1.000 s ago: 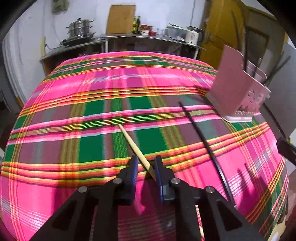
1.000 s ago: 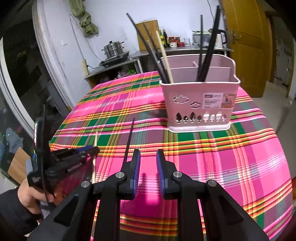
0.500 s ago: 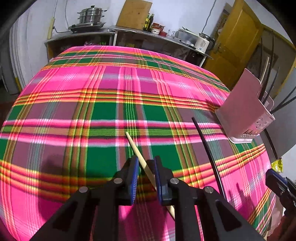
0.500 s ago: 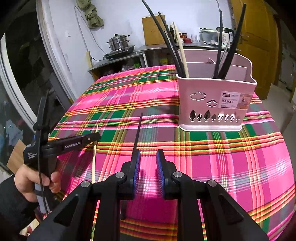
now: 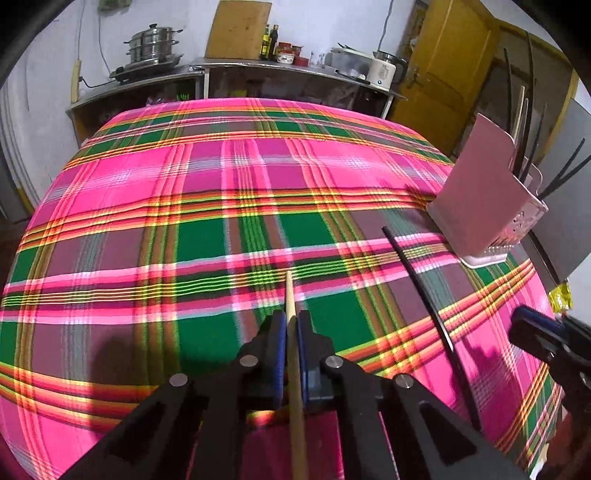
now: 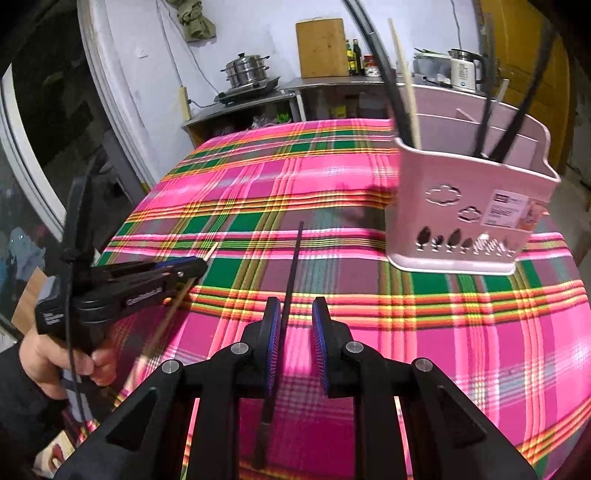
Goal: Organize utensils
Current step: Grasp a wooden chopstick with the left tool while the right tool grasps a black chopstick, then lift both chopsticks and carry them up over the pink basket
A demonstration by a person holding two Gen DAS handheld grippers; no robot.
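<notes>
My left gripper (image 5: 291,321) is shut on a pale wooden chopstick (image 5: 291,295) whose tip points away over the plaid tablecloth; the left gripper also shows in the right wrist view (image 6: 192,267). A black chopstick (image 6: 291,266) lies on the cloth, also seen in the left wrist view (image 5: 417,280). My right gripper (image 6: 294,314) is open and straddles the black chopstick, jaws apart on either side. A pink utensil basket (image 6: 469,206) stands at the right with several black chopsticks and a wooden one upright in it; it also shows in the left wrist view (image 5: 484,206).
The table is covered by a pink and green plaid cloth (image 5: 184,206). Behind it a counter holds a steel pot (image 5: 153,42), a cutting board (image 5: 238,27), bottles and a kettle (image 5: 384,70). A yellow door (image 5: 443,70) is at the back right.
My left gripper has closed on the wooden chopstick, which now lines up straight between its jaws. My right gripper has moved forward over the black chopstick and nearer the basket.
</notes>
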